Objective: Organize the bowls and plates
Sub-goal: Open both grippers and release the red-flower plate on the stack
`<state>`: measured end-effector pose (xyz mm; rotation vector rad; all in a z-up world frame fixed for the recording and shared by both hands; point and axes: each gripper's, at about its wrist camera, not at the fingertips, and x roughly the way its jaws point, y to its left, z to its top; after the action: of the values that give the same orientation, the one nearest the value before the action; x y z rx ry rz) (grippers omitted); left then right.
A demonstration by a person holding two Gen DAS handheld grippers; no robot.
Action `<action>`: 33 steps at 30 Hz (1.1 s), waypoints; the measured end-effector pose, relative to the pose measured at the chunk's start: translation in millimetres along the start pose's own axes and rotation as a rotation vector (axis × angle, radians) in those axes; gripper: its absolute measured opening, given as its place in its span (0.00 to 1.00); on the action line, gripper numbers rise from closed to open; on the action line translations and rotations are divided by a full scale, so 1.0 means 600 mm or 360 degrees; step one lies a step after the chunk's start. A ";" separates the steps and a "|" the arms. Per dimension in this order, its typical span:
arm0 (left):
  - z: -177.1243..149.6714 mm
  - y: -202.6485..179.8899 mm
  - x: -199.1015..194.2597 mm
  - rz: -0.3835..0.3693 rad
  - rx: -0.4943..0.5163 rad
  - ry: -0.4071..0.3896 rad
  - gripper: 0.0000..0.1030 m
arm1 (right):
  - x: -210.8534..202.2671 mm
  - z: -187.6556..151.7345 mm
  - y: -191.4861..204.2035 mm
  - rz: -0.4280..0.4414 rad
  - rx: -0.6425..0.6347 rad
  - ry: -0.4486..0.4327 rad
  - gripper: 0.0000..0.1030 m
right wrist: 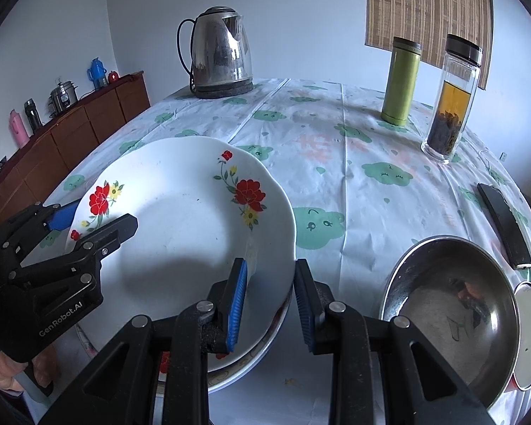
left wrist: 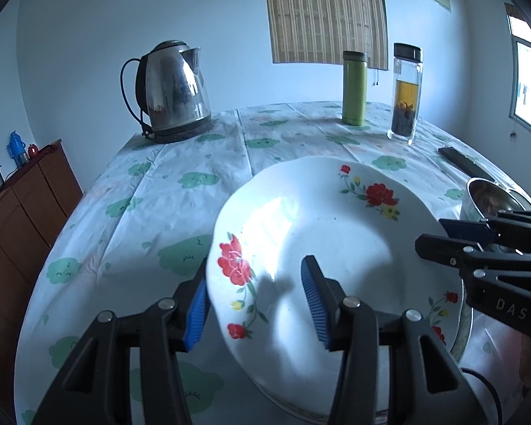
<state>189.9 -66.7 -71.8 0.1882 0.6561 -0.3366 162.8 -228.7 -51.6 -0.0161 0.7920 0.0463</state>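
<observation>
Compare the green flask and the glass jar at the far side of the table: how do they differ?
The green flask is opaque, so its contents are hidden; the glass jar is clear and shows amber liquid over dark leaves. The flask looks shorter than the jar. The flask's cap is greenish-grey, the jar's black. Both stand upright, capped, side by side on the tablecloth.

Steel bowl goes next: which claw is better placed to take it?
Right. The steel bowl sits directly beside the right claw, while the left claw straddles the far rim of the floral plate.
</observation>
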 end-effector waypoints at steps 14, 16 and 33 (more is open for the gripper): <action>-0.002 0.006 0.015 -0.0031 -0.0031 0.0086 0.47 | 0.002 -0.001 0.012 -0.0051 -0.0072 0.0021 0.30; -0.002 0.006 0.016 -0.0033 -0.0034 0.0094 0.47 | 0.002 -0.001 0.011 -0.0051 -0.0071 0.0020 0.30; -0.004 -0.005 0.000 -0.0010 0.0025 0.0016 0.72 | -0.013 0.007 0.008 0.0004 -0.0054 -0.0064 0.42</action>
<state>187.4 -68.5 -73.6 0.2031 0.6642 -0.3474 160.2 -223.8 -42.9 -0.0458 0.7510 0.0625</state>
